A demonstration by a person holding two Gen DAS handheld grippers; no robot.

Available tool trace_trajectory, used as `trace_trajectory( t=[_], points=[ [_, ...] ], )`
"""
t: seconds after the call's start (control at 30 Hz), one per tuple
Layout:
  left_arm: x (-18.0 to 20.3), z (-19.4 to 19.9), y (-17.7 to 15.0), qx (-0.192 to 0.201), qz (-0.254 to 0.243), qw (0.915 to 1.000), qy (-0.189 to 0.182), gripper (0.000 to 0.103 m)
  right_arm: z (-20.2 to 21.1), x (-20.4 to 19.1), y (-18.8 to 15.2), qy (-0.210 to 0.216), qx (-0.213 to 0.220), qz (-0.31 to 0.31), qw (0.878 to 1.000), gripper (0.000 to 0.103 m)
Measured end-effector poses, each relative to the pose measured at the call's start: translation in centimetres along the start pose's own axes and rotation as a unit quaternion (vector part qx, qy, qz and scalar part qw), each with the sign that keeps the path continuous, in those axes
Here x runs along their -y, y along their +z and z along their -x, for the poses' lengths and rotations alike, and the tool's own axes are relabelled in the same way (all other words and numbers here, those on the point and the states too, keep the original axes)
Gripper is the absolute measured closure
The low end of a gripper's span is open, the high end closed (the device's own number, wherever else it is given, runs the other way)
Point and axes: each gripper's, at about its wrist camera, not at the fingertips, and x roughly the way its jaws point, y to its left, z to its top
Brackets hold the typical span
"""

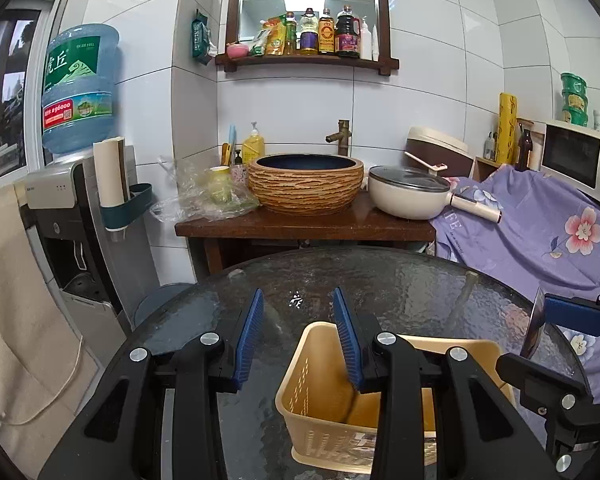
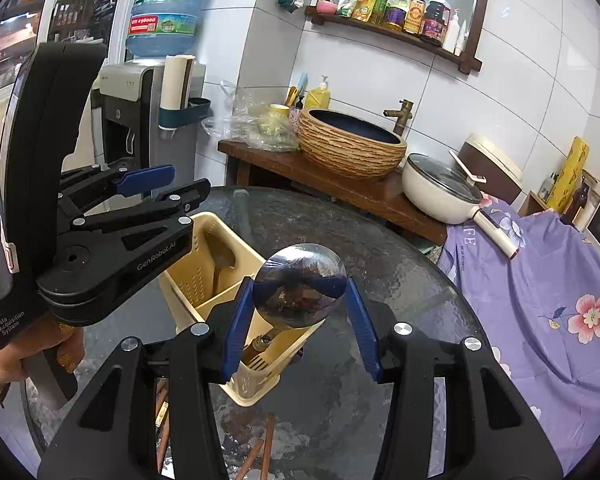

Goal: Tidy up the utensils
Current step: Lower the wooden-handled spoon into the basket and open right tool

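A beige slotted utensil basket [image 1: 324,408] stands on the round glass table [image 1: 380,280]. My left gripper [image 1: 300,320] hovers over the basket's left rim, jaws apart, with nothing pressed between the blue pads [image 1: 252,328]. It also shows at the left in the right wrist view, left gripper [image 2: 168,188]. My right gripper [image 2: 300,304] is shut on the bowl of a large steel spoon [image 2: 300,284]. The spoon's handle points down into the basket's near compartment [image 2: 260,364]. A wooden spoon [image 2: 220,256] stands in the far compartment. The steel spoon appears edge-on [image 1: 536,328] in the left wrist view.
Brown chopsticks [image 2: 260,448] lie on the glass near me. Behind the table is a wooden counter with a woven basin [image 1: 305,184] and a cream pan [image 1: 412,196]. A purple floral cloth [image 2: 540,280] hangs at the right, a water dispenser [image 1: 72,200] stands left. A person's hand [image 2: 20,352] holds the left gripper.
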Motion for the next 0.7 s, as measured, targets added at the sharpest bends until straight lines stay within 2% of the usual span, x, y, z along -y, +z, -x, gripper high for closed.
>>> trace_trajectory(
  t=[0.43,0.47,0.53,0.7],
  points=[
    [-1.0,0.1,-0.2,-0.005,0.025,0.9996,-0.009,0.067,-0.8,-0.1,-0.9,0.005,-0.008,0.001,1.000,0.055],
    [-1.1,0.1,-0.2,-0.006,0.028,0.9996,-0.010,0.065,-0.9,0.0,-0.9,0.007,-0.007,0.000,1.000,0.052],
    [-1.4,0.3,-0.2,-0.004,0.035,0.9993,-0.013,0.058,-0.7,0.0,-1.0,0.009,0.000,-0.002,1.000,0.035],
    [-1.6,1.3,-0.6,0.005,0.028,0.9995,-0.012,0.046,0.0,0.2,-1.3,0.005,0.012,-0.011,1.000,0.034]
  ],
)
